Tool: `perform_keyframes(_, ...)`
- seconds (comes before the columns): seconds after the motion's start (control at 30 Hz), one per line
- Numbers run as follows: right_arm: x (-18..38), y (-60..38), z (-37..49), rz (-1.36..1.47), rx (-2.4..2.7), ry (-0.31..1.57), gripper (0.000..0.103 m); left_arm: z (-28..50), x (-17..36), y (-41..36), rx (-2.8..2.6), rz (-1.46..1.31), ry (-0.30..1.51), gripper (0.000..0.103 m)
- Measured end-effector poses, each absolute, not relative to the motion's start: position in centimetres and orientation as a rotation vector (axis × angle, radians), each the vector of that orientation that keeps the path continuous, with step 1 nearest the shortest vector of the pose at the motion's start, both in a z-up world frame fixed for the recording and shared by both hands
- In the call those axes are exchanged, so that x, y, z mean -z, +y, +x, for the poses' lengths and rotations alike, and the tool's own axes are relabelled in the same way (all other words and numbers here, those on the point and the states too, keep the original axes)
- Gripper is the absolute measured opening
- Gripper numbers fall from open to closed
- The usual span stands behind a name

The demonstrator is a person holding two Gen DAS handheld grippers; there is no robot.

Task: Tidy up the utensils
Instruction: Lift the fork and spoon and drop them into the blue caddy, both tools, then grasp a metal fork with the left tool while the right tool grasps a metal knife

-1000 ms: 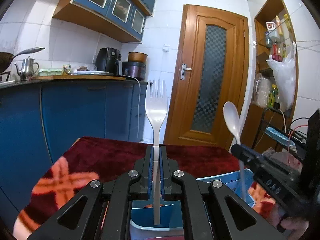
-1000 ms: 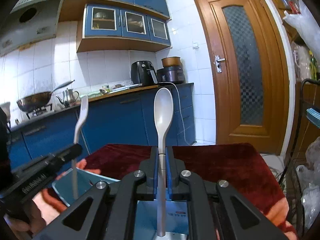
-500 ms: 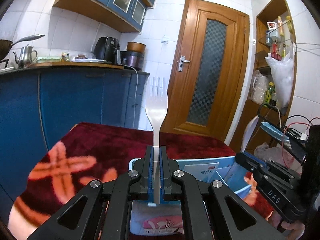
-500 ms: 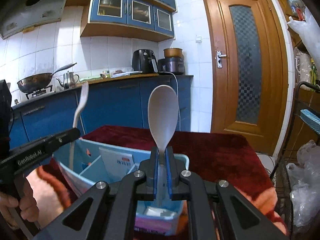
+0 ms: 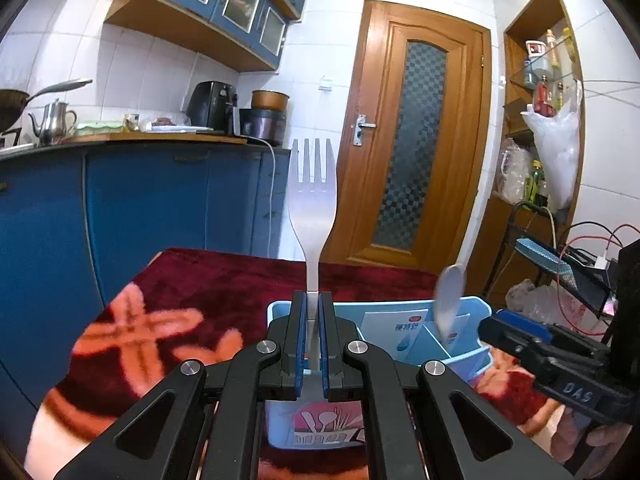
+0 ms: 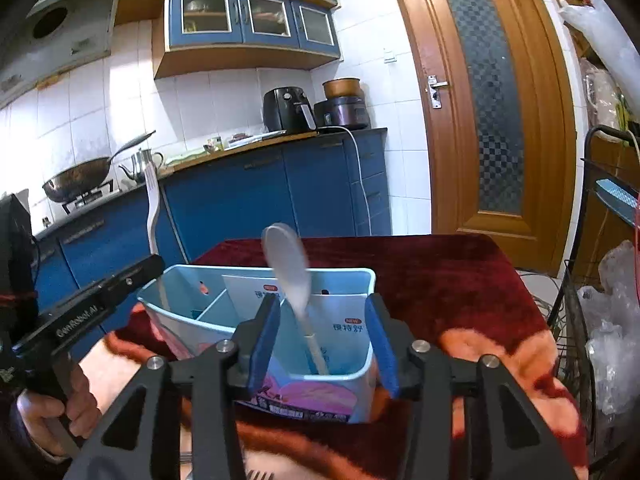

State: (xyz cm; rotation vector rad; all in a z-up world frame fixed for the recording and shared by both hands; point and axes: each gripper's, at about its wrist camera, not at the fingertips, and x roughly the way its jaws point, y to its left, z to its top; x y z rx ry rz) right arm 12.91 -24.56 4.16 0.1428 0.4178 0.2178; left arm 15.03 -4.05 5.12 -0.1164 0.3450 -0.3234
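My left gripper (image 5: 313, 300) is shut on the handle of a white plastic fork (image 5: 312, 200), which stands upright with its tines up, over the left end of the light blue utensil holder (image 5: 476, 304). In the right wrist view the fork (image 6: 152, 200) rises from the left gripper (image 6: 132, 276) above the holder's left compartment. My right gripper (image 6: 323, 304) has its jaws opening. The white spoon (image 6: 288, 264) stands blurred between them, untouched by the pads, with its handle down inside the holder (image 6: 352, 270). The spoon (image 5: 450, 296) leans in the right compartment.
The holder sits on a table under a dark red cloth (image 6: 440, 280) with orange patterns. Blue kitchen cabinets (image 5: 160, 208) run along the left, a wooden door (image 5: 420, 140) stands behind, and a wire rack (image 6: 592, 300) with plastic bags is at the right. A hand (image 6: 60, 412) holds the left gripper.
Both grippers came down toward the holder, which now fills the foreground. The right jaws spread apart and let go of the spoon, which dropped into the holder. The fork stays clamped.
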Motion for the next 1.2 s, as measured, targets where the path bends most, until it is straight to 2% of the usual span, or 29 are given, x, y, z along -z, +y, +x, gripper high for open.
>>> perform_keyframes(0.23,-5.0,-25.0,11.1,0.183,-0.233,0.383,0.05,15.3,-7.0,-4.3,0.322,-0.136,0.277,0.006)
perform_keyframes(0.6,-4.5,-26.0,10.3,0.24,-0.237,0.381,0.052,15.9,-4.5,-4.7,0.32,-0.133,0.385,0.006)
perform_keyframes(0.67,-4.4,-26.2,10.2,0.25,-0.237,0.383,0.052,15.7,-4.6,-4.3,0.33,-0.14,0.397,0.01)
perform_keyframes(0.73,-4.3,-26.2,10.1,0.258,-0.236,0.386,0.052,15.3,-4.8,-4.2,0.326,-0.123,0.397,0.029)
perform_keyframes(0.77,-4.3,-26.3,10.0,0.26,-0.236,0.388,0.052,14.8,-4.9,-4.1,0.33,-0.115,0.388,0.034)
perform_keyframes(0.8,-4.3,-26.4,9.9,0.262,-0.236,0.389,0.052,14.5,-5.1,-4.0,0.329,-0.107,0.386,0.045)
perform_keyframes(1.2,-4.7,-25.8,7.4,0.26,-0.225,0.451,0.052,10.9,-6.3,-3.3,0.348,-0.058,0.49,0.047)
